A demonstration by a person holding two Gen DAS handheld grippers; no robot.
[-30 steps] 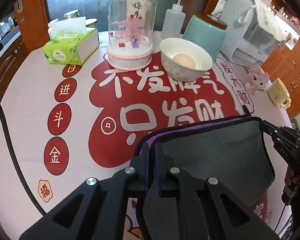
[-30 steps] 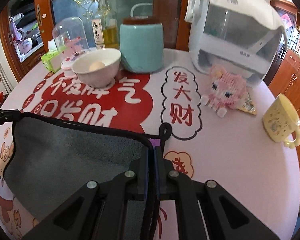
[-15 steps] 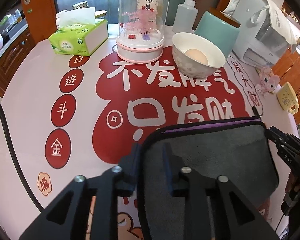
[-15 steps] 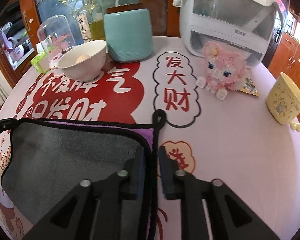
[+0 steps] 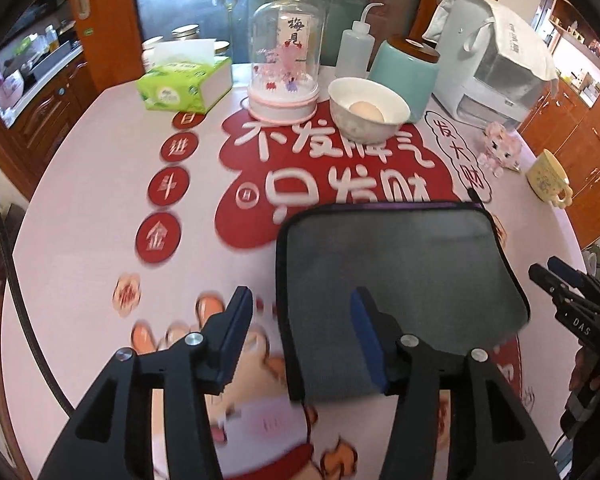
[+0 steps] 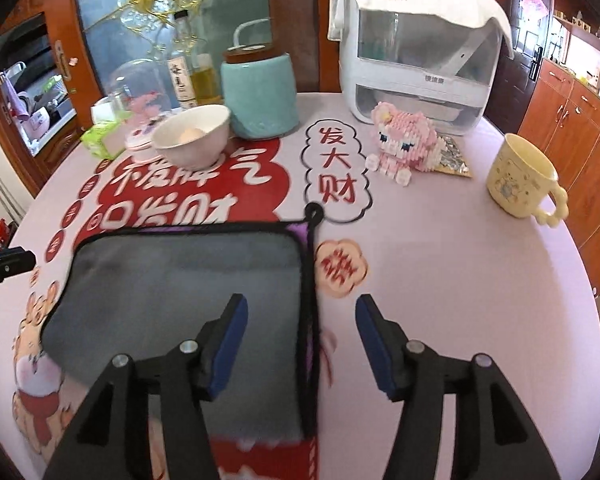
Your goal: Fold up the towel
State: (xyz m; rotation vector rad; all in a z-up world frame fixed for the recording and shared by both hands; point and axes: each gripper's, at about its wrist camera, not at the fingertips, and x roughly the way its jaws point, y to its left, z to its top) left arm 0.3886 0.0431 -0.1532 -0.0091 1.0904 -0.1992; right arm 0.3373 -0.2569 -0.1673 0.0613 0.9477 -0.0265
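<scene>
A grey towel (image 5: pixel 396 272) with black trim and a purple underside lies flat and folded over on the printed tablecloth; it also shows in the right wrist view (image 6: pixel 188 280). My left gripper (image 5: pixel 300 330) is open and empty, its jaws wide apart astride the towel's left edge. My right gripper (image 6: pixel 300 336) is open and empty, astride the towel's right edge near the black hanging loop (image 6: pixel 314 211). The right gripper also shows at the right edge of the left wrist view (image 5: pixel 568 292).
Behind the towel stand a white bowl (image 5: pixel 366 110) holding an egg, a teal jar (image 5: pixel 404 72), a glass dome (image 5: pixel 286 60), a tissue box (image 5: pixel 184 84), a white appliance (image 6: pixel 420 60), a pink brick figure (image 6: pixel 404 144) and a yellow mug (image 6: pixel 520 176).
Both grippers have opened and let go of the towel's corners. They have drawn back toward me. The towel now lies flat on the table.
</scene>
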